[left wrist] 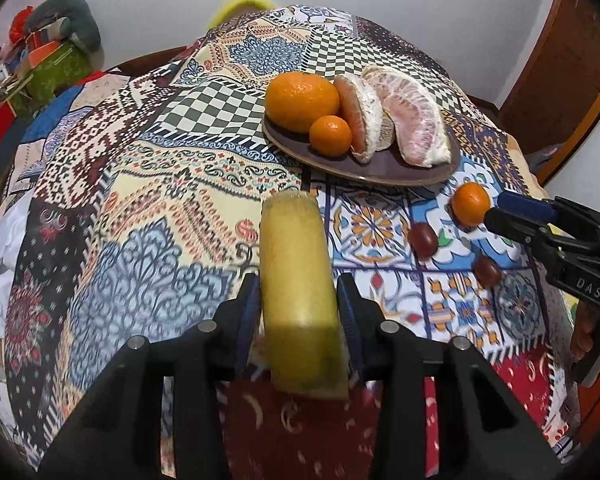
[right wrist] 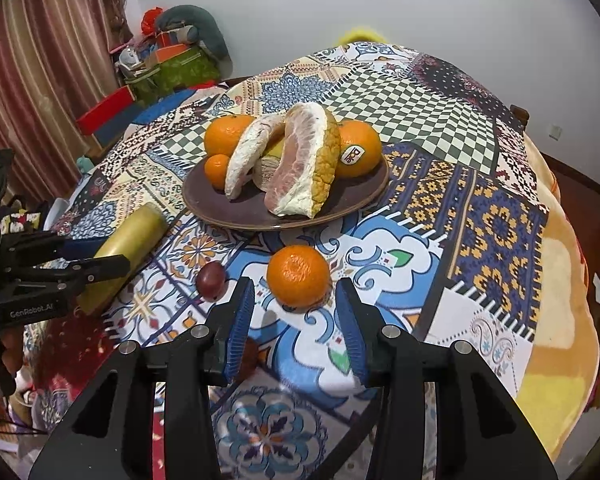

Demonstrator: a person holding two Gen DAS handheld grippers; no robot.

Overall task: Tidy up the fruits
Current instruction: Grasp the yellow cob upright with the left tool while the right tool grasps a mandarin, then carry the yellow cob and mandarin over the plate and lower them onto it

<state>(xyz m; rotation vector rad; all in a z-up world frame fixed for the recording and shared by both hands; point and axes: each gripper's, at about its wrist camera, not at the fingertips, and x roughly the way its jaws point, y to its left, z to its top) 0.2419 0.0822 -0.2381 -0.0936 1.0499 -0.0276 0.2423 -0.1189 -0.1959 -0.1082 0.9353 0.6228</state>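
Nearest, left claw [left wrist: 298, 300] clamps the yellow-green stalk [left wrist: 296, 280] lifted for carrying to the brown plate [left wrist: 440, 168]; rightward, right claw [right wrist: 296, 300], jaws apart, straddles a loose mandarin [right wrist: 298, 275] on the table [right wrist: 500, 208], probably next

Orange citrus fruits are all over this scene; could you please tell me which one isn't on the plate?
The mandarin lying alone on the tablecloth, before the right gripper.

Plate [right wrist: 236, 216] set at table centre, pomelo wedges [right wrist: 300, 160] and oranges [right wrist: 360, 148] piled on it. Loose mandarin [right wrist: 298, 276] found at plate's 6 o'clock; grape [right wrist: 211, 276] at 7.
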